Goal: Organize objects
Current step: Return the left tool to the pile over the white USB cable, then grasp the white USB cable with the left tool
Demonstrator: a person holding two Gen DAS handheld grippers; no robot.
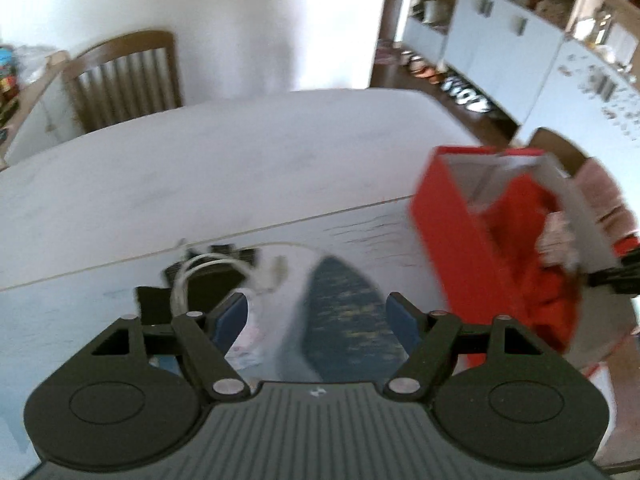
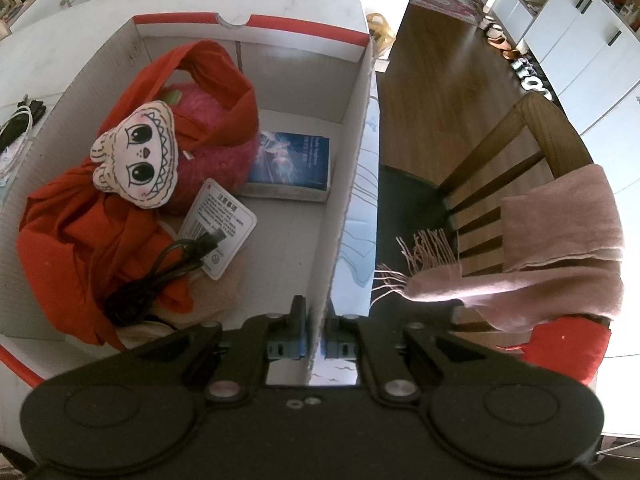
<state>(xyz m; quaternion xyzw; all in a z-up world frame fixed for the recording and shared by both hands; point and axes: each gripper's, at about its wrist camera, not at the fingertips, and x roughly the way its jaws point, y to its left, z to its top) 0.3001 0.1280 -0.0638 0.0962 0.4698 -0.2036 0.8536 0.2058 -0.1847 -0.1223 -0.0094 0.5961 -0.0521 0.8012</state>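
While the right gripper clamps the red cardboard box's side wall, the left gripper hangs open, empty, over a blue-soled slipper on the table, w/ a white cable beside it.

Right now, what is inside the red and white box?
Inside the box: a red cloth, a pink plush toy with a cartoon face and tag, a black cable, a blue book. The cloth covers whatever lies beneath it.
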